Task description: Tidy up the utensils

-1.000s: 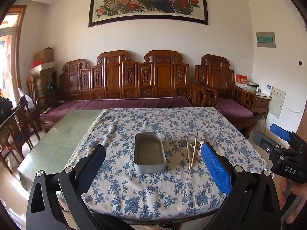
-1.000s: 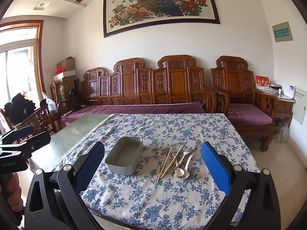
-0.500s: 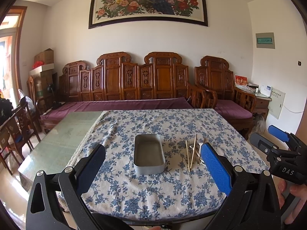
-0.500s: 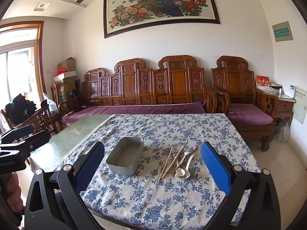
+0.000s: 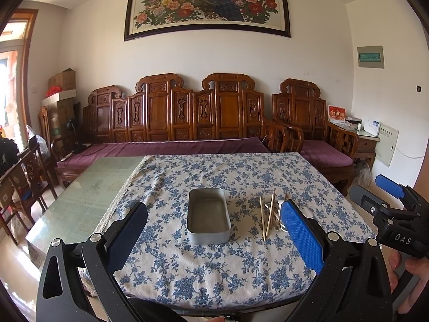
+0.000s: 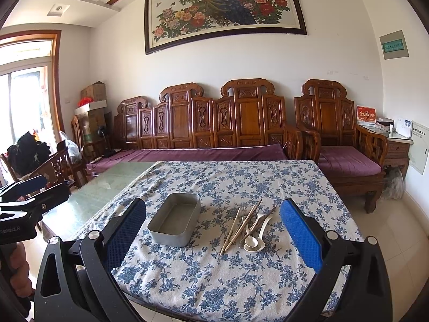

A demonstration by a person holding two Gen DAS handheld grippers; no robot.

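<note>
Fingers [image 6: 300,236] spread, utensils [image 6: 248,226] ahead between them

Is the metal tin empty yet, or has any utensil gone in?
Empty. The metal tin shows only its bare floor in both views; the chopsticks and spoons lie piled on the tablecloth beside it.

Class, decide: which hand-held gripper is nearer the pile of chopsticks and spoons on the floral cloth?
Right. The right hand-held gripper frames the utensil pile; the left hand-held gripper centres on the grey metal tin, the pile off to its right.
</note>
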